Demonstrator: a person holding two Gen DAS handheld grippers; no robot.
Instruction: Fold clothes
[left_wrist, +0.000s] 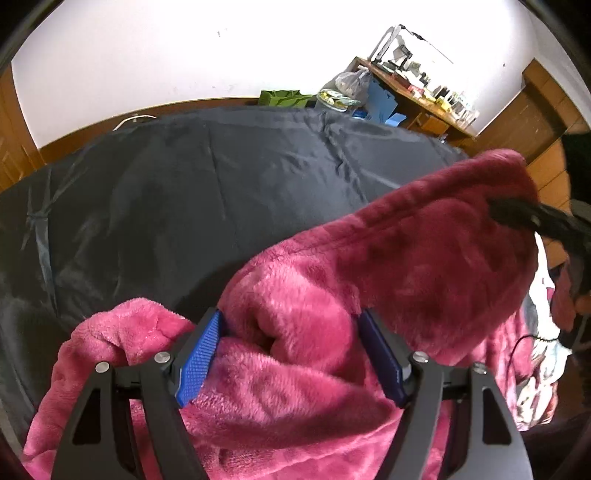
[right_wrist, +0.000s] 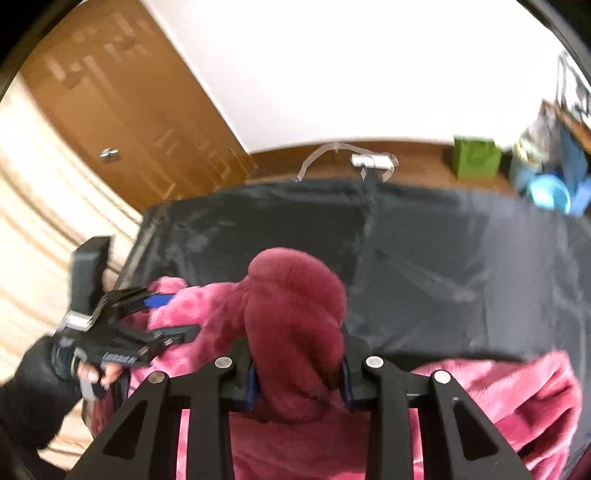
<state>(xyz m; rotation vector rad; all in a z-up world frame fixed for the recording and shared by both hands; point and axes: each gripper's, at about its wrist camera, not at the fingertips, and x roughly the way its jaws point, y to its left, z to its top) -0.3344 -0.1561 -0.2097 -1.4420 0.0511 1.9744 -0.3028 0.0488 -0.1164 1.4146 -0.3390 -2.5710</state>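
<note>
Plush magenta fleece garment bunched; dark smooth sheet beneath.

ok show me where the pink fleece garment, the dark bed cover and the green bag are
pink fleece garment (left_wrist: 295, 387): left wrist view, on the bunched pile between the blue pads.
dark bed cover (left_wrist: 192, 192): left wrist view, on its bare middle.
green bag (right_wrist: 476, 157): right wrist view, on its front face.
</note>
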